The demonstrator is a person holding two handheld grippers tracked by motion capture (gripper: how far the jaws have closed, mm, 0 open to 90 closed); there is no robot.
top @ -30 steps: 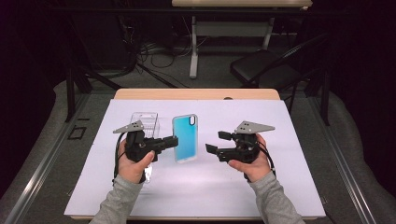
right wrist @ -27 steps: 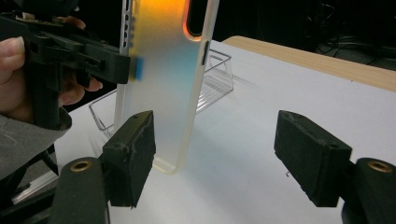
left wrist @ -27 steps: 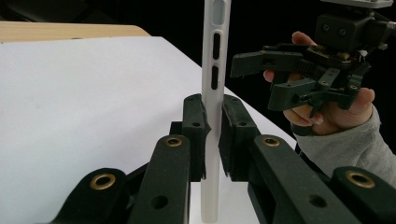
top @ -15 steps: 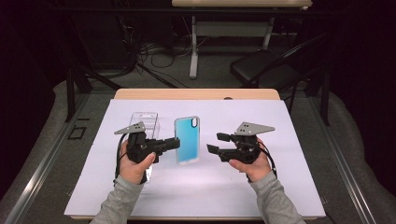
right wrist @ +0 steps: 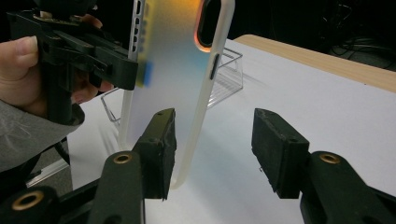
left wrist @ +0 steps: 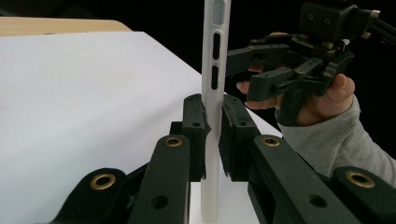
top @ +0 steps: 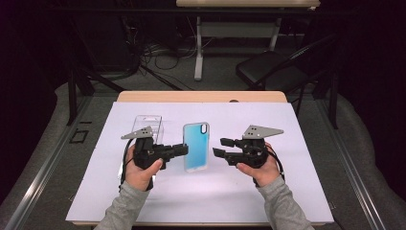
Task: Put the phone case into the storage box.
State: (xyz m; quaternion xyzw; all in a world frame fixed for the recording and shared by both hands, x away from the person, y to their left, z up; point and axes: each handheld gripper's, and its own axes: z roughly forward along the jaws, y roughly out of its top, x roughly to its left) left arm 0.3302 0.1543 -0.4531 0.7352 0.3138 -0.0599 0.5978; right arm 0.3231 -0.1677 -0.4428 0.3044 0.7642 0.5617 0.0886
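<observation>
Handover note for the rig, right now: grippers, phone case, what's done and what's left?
Left gripper: shut on the phone case, clamping its edge and holding it up off the white table cover.
Right gripper: open, jaws near the case's other edge, not gripping.
Clear plastic stand: behind the left gripper, nothing in it.
Done: case lifted.
Left, probably: right gripper takes the free edge; what follows isn't clear.

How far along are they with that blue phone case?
Done: the translucent blue phone case is off the clear plastic stand and held upright over the white table sheet.

In hand: the left gripper pinches the case's edge, jaws shut on it.

Left: the right gripper waits beside the case with jaws open, not yet gripping. It probably takes hold next, though where the case goes is unclear.
</observation>
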